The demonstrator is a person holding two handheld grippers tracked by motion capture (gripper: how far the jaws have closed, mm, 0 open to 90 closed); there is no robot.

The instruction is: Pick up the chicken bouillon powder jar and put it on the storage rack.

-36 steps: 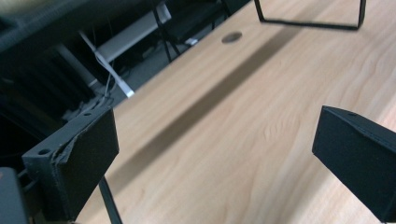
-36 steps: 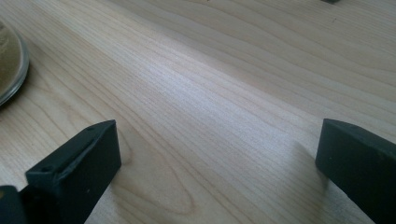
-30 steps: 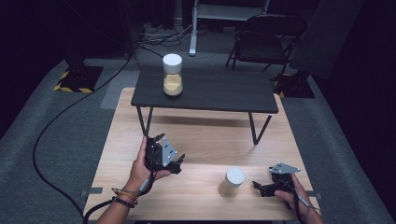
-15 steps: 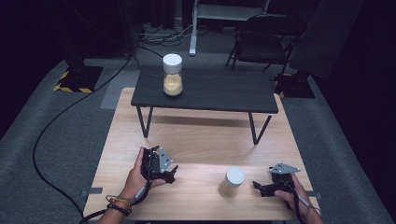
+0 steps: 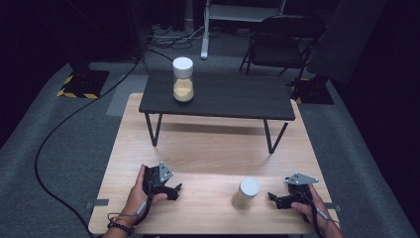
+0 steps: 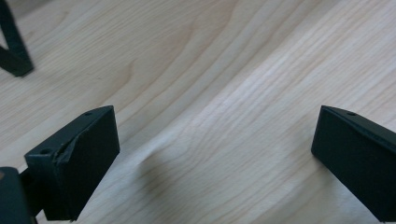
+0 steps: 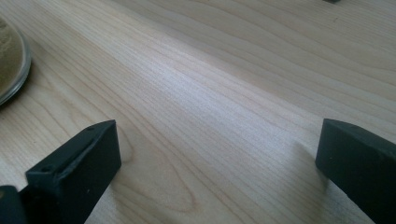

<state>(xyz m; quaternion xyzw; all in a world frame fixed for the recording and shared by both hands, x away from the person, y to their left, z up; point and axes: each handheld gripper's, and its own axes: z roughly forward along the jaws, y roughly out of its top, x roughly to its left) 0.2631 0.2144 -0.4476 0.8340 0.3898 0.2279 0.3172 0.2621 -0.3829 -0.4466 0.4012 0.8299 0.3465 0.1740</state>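
Resting right hand-held gripper (image 5: 275, 200) released on light wood table (image 5: 208, 148), lower right of frame, facing white-lidded clear jar of tan grains (image 5: 245, 194) just beside. Left hand-held gripper (image 5: 174, 191) also released, idling lower left. Approaching level, centring jar between jaws, closing below lid.

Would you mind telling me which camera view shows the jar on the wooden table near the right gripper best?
The high view: the jar stands whole there, white lid on top, beside the right gripper. The right gripper view catches only an edge of its base at the left border. The left gripper view looks at bare wood between open jaws.
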